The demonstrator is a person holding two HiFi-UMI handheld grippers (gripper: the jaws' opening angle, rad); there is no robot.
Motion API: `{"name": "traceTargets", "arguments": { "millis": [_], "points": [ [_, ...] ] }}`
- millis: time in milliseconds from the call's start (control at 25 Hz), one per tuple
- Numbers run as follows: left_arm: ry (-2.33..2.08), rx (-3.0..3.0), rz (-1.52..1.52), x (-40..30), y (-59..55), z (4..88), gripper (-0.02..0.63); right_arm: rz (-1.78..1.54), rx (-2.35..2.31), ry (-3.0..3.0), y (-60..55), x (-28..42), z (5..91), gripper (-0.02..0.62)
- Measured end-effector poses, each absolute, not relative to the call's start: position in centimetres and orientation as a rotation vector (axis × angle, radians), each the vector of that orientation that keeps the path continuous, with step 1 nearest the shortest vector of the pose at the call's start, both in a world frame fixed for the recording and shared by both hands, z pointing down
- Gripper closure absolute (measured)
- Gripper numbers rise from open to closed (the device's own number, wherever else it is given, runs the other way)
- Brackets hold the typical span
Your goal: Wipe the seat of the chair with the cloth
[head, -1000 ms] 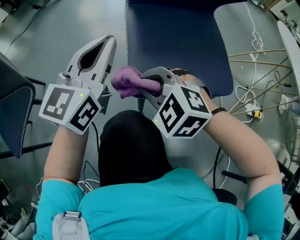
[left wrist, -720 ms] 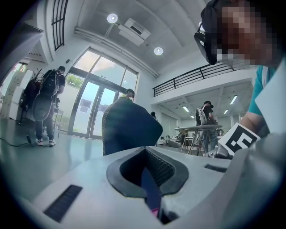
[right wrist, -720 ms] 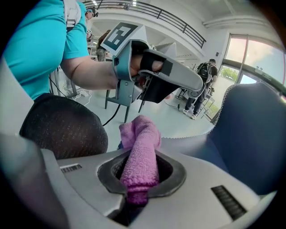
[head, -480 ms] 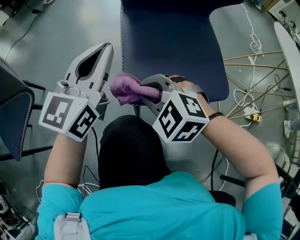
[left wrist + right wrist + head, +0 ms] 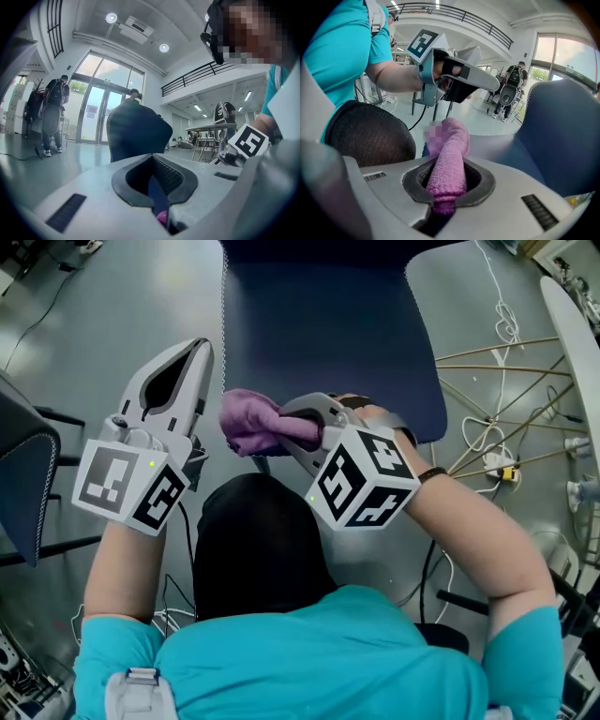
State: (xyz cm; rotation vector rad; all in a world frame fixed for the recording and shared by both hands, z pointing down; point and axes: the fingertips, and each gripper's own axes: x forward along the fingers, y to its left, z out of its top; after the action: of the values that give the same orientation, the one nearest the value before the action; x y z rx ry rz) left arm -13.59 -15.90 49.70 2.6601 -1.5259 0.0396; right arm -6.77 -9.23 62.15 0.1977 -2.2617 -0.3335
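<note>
Grey floor (image 5: 112,315); cloth (image 5: 248,423) pinched in R claw (image 5: 296,427).

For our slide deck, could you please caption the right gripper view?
Right gripper shut on a purple cloth, held beside the blue chair, with the left gripper beyond.

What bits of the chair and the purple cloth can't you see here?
1. Chair seat: head view, far end cut off by the top edge; near edge partly hidden behind the cloth and right gripper.
2. Cloth: right gripper view, a mosaic patch covers part; its clamped end sits hidden between the jaws.
3. Whether cloth touches seat: no view shows it.
</note>
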Motion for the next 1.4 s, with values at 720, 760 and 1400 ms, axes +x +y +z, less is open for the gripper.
{"name": "traceTargets", "arguments": {
  "millis": [720,760,1400],
  "points": [
    [-1.667,2.573,0.153,-14.1,-12.5,49.9,0.604,-0.306,0.23,-2.246,-9.5,-2.6,62.5,0.551],
    [-1.671,2.572,0.152,-13.9,-12.3,49.9,0.604,-0.303,0.23,-2.246,-9.5,-2.4,62.5,0.551],
    [-1.687,2.569,0.126,-12.5,-10.6,49.5,0.604,-0.292,0.27,-2.208,-10.1,1.6,62.5,0.551]
  ]
}}
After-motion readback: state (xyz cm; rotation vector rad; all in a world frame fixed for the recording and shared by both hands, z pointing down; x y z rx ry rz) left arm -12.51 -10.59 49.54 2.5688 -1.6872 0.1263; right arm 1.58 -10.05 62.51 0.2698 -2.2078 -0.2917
